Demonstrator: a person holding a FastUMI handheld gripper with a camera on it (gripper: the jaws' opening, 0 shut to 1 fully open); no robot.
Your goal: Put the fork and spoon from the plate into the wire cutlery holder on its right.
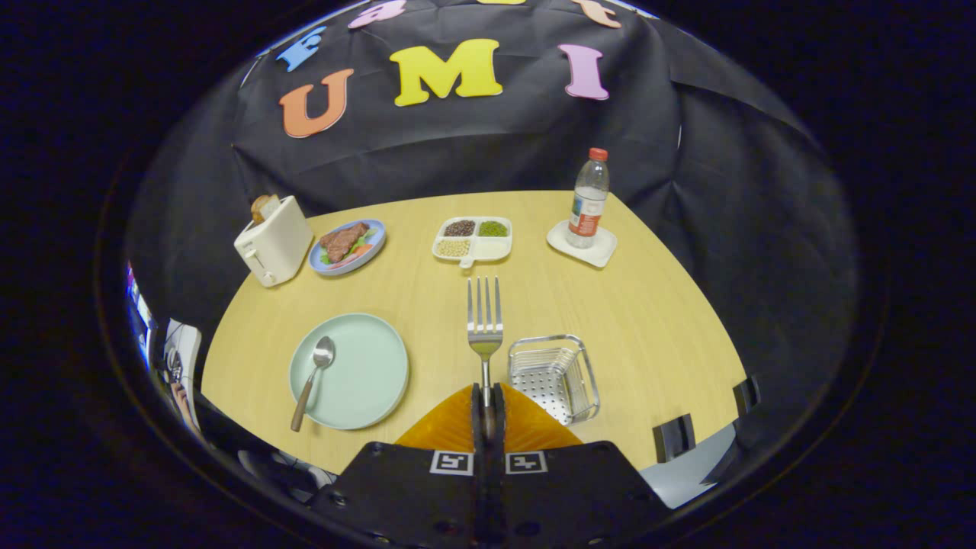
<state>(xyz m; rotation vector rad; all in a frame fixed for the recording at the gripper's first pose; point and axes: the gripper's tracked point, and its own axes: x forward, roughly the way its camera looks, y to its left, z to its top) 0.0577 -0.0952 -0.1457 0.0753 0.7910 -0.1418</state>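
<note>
My gripper (486, 404) is shut on the handle of a metal fork (485, 320), which sticks straight ahead from the fingers with its tines pointing away, held above the table. The wire cutlery holder (553, 375) stands just right of the fingers, with nothing in it. Left of the fingers lies a pale green plate (358, 381) with a spoon (313, 381) resting on its left side, bowl pointing away and its wooden handle over the near rim.
Farther back on the wooden table (648, 328) stand a toaster (273, 240), a blue plate of food (348, 245), a divided white dish of beans (473, 238) and a water bottle (589, 198) on a white coaster (582, 245). Two black clips (675, 436) sit at the near right edge.
</note>
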